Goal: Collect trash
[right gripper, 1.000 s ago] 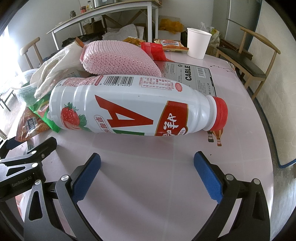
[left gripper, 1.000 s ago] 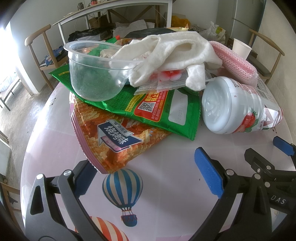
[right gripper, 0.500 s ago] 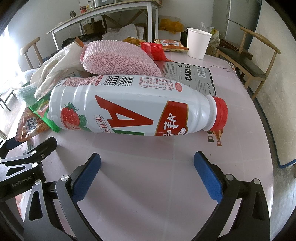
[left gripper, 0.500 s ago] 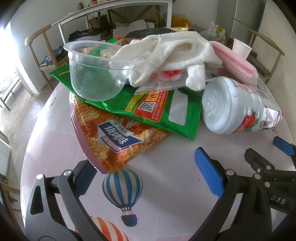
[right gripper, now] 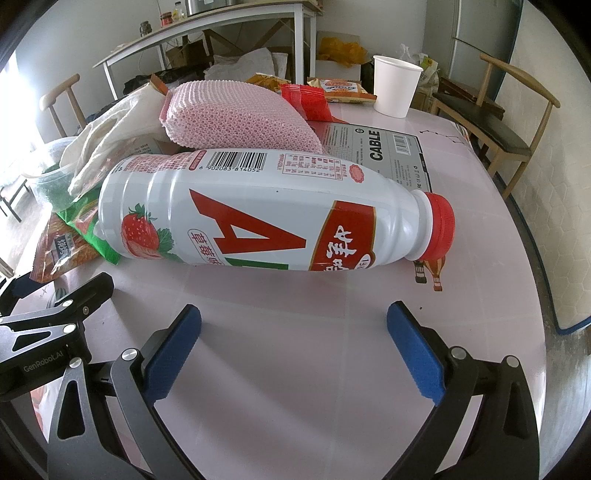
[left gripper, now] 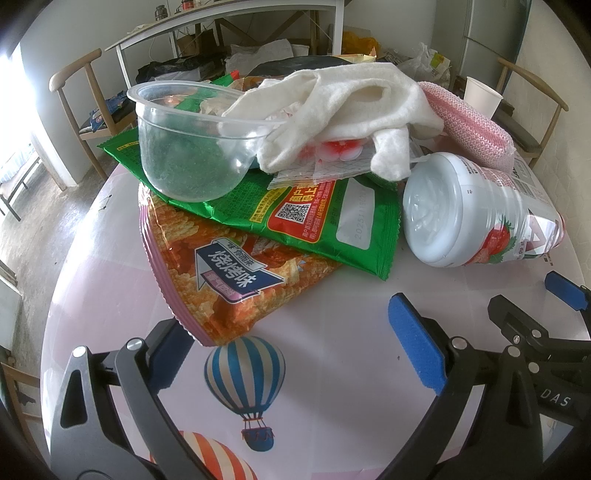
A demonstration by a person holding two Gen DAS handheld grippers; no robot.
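Note:
A trash pile sits on the round pink table (left gripper: 332, 332). An orange chip bag (left gripper: 229, 273) lies under a green snack bag (left gripper: 317, 218), with a clear plastic bowl (left gripper: 188, 147) and a white cloth (left gripper: 343, 107) on top. A white strawberry-drink bottle (right gripper: 266, 214) with a red cap lies on its side; it also shows in the left wrist view (left gripper: 469, 218). My left gripper (left gripper: 291, 343) is open and empty, just short of the chip bag's corner. My right gripper (right gripper: 291, 343) is open and empty in front of the bottle.
A pink mesh sponge (right gripper: 240, 114), a grey cable box (right gripper: 384, 151), a red wrapper (right gripper: 306, 99) and a white paper cup (right gripper: 395, 85) lie behind the bottle. Wooden chairs (right gripper: 506, 110) stand around the table. A cluttered long table (left gripper: 221, 22) stands at the back.

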